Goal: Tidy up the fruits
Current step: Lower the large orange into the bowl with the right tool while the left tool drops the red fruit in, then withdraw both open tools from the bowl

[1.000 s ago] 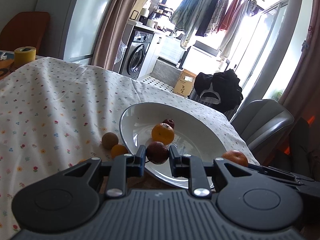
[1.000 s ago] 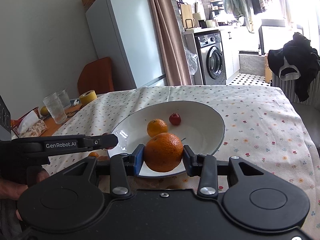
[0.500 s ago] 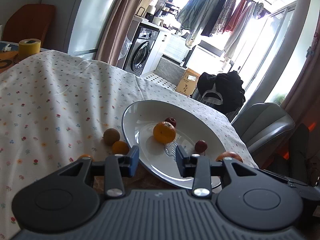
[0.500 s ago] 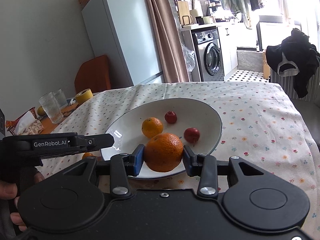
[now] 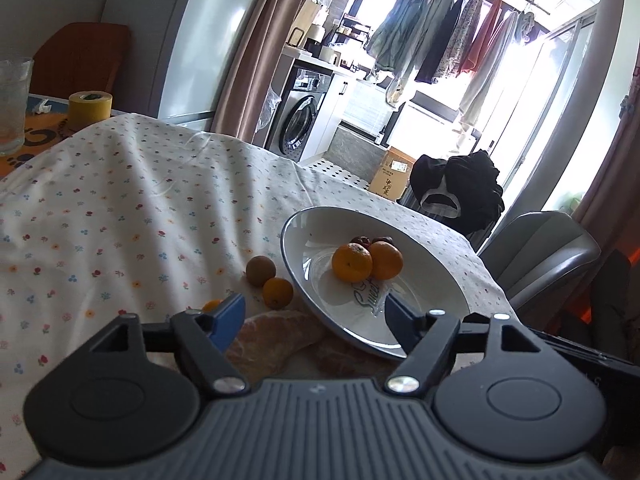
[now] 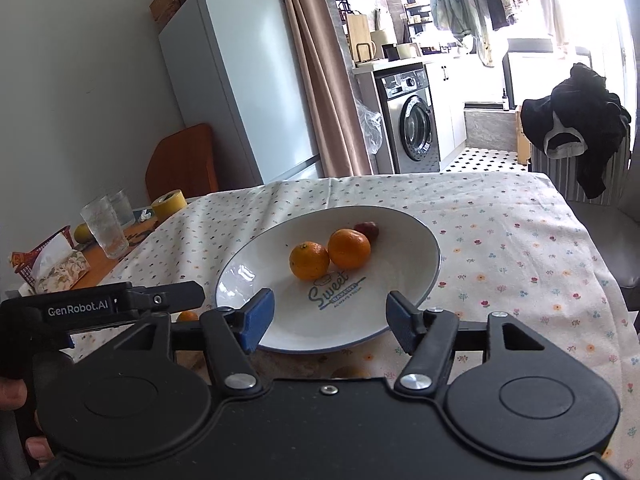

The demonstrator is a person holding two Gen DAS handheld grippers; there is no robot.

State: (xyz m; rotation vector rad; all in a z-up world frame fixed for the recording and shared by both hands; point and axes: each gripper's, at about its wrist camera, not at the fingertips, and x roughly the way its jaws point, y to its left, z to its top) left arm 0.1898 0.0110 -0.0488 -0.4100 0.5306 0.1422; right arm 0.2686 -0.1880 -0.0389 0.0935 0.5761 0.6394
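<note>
Moved: both grippers have let go; the large round orange (image 6: 349, 248) now rests in the white shallow plate (image 6: 416, 280), touching the smaller orange (image 6: 309, 260).
Jaws: left gripper (image 5: 314, 316) and right gripper (image 6: 330, 316) both spread apart, holding nothing.
Left outside: 1 brown round fruit (image 5: 260, 270) and 1 small orange fruit (image 5: 277, 293), just beside the plate rim on the floral tablecloth (image 5: 120, 216).
Next step: probably centre the left jaws on 1 loose fruit, squeeze gently, clear the rim.
Writing: "Sweet" on the plate; "GenRobot.AI" on the left gripper.

Both tools are held low and level, pointing forward side by side. The left tool (image 5: 314, 318) has its jaws spread wide with nothing between them. The right tool (image 6: 328, 316) is likewise spread wide and empty. Fingertips of the person's left hand (image 6: 24, 424) wrap that tool's handle.
</note>
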